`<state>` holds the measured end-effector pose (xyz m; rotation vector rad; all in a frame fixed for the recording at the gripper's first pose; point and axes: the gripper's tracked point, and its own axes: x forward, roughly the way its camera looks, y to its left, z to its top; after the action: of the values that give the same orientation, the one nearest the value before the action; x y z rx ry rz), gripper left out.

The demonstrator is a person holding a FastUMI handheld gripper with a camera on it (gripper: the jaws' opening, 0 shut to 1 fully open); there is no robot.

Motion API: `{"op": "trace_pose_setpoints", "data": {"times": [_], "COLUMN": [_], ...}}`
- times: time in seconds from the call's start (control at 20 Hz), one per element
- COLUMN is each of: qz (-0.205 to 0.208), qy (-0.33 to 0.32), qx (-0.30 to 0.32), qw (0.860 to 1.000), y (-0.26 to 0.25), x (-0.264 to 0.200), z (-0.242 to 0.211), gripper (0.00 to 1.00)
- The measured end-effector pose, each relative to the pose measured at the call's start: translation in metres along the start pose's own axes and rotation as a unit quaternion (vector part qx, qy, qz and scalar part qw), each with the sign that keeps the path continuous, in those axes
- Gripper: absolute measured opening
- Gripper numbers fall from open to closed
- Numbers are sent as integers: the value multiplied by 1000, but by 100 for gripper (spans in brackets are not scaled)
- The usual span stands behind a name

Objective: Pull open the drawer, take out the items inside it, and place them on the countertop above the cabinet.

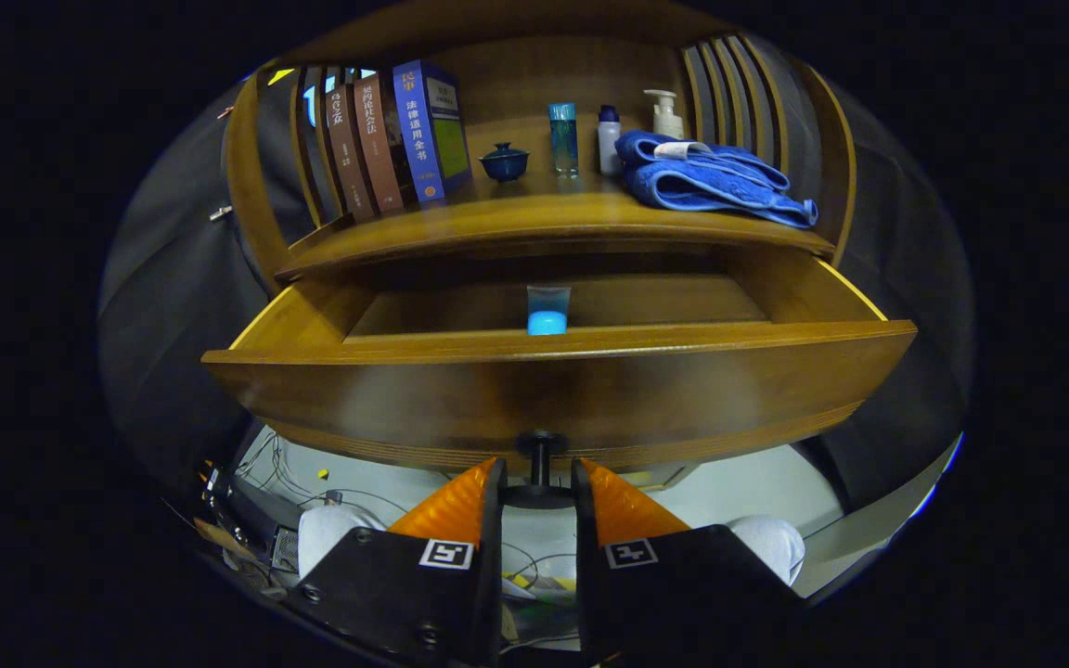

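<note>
On the countertop (534, 218), left to right, stand books (395, 139), a small bowl (504, 162), bottles (564, 139) and a folded towel (711, 176). Below, the drawer (553, 390) stands pulled open; a blue tube (547, 310) lies mid-drawer, beyond the front panel. Your gripper (539, 482) pinches the knob (540, 464) — both fingers pressed on it. Release before lifting, or you risk tugging the drawer off its runners. Reaching in, the fingers may catch the panel — and the crowded countertop leaves little room to set the tube down.
</note>
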<state>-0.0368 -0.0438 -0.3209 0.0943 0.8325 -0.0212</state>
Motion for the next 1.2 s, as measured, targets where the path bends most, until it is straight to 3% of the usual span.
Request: {"op": "trace_pose_setpoints", "data": {"times": [0.35,0.65,0.7,0.95,1.2], "qz": [9,12,12,3,-1], "qy": [21,37,35,18,-23], "qx": [-1,15,16,21,21], "qw": [1000,999,999,1000,1000], "y": [0,-1,-1,0,0], "x": [-37,-40,-43,-69,-108], "z": [-35,-54,-51,-39,10], "gripper": [36,37,41,100,100]}}
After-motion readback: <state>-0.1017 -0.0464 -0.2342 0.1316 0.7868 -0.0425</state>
